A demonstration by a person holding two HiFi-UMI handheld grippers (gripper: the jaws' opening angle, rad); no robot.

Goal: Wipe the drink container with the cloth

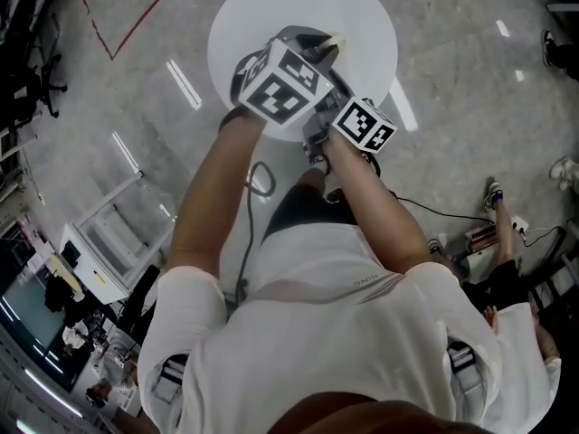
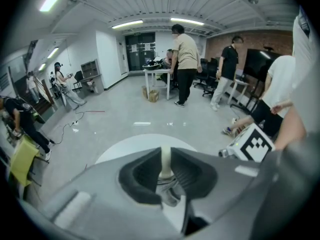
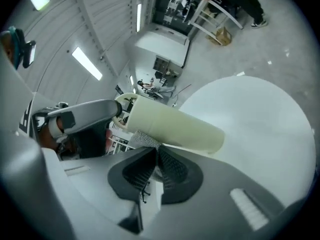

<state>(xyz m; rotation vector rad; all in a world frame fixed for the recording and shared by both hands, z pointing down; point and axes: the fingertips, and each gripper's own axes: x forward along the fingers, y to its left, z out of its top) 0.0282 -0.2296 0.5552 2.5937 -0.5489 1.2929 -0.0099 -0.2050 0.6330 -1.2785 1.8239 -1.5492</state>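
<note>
Two grippers work over one table. The right gripper [image 3: 156,156] has its jaws pressed together on one grey cloth [image 3: 139,139], whose free edge lies against the side of one cream cup [image 3: 175,129]. The cup hangs sideways in the air, and the left gripper [image 2: 166,173] pinches its wall at the rim. Below is one round white table [image 3: 260,129]. Farther off, two people [image 2: 186,59] stand on the grey floor.

Seen from above: the left gripper [image 1: 312,43] and right gripper [image 1: 318,136], each bearing a marker cube [image 1: 280,84], lie close together over the near edge of a round white tabletop [image 1: 362,7]. A cream end of the drink container [image 1: 336,40] shows at the left gripper's tip. A cable [image 1: 246,233] hangs above the grey floor [image 1: 109,116], which carries a red line [image 1: 136,21].
</note>
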